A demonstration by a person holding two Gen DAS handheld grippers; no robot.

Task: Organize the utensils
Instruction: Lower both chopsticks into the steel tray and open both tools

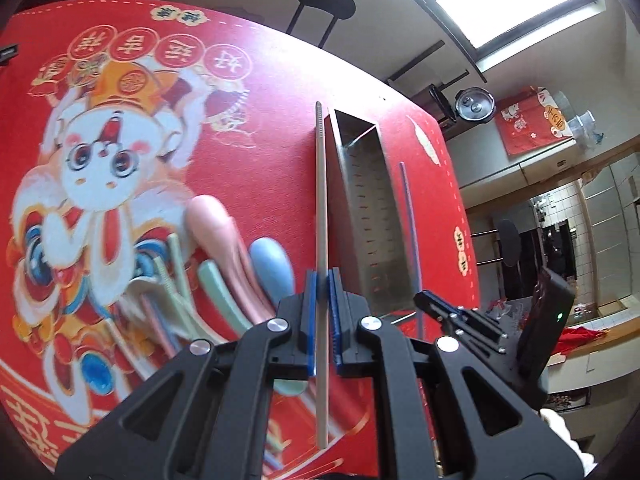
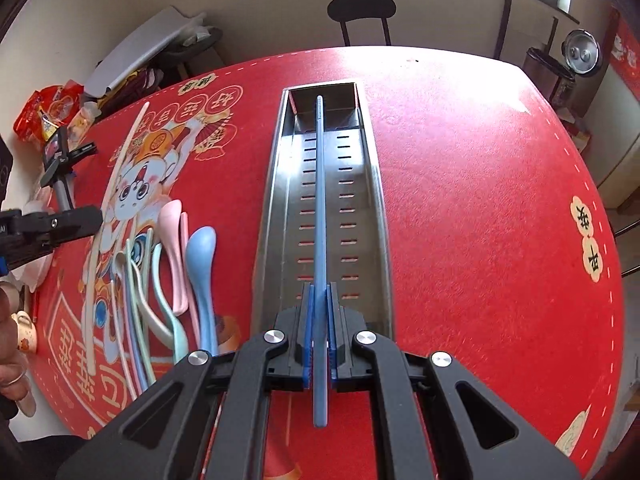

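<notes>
Mid-transfer step: one chopstick per claw, both being carried to the tray.

Right wrist view, bottom centre: right claw (image 2: 319, 344) clamped tight on blue chopstick (image 2: 319, 208), gripped near its lower end, shaft running up the frame straight over the metal tray (image 2: 382, 216). Chopstick lined up with the tray's long axis, tip near the far end wall. Touching the slotted floor or hovering above it: cannot tell.

Left wrist view, bottom centre: left claw (image 1: 322, 312) closed on beige chopstick (image 1: 321, 208), shaft running up the frame just left of the tray's near wall, not yet over the opening. Right claw visible at lower right of that frame, blue chopstick on the tray's far side.

Lower left of both views: leftover spoons and sticks lying loose on the red surface (image 2: 480, 200) — blue spoon (image 2: 202, 264), pink spoon (image 2: 171, 232), pale green and white pieces beside them.

Further up: black chair (image 2: 362, 12) behind the surface, top centre.

Next, as judged: lower blue chopstick flat into tray, release; swing beige one sideways over the opening, keep it parallel to the walls, then drop. Risk: long stick catching the rim if tilted.
</notes>
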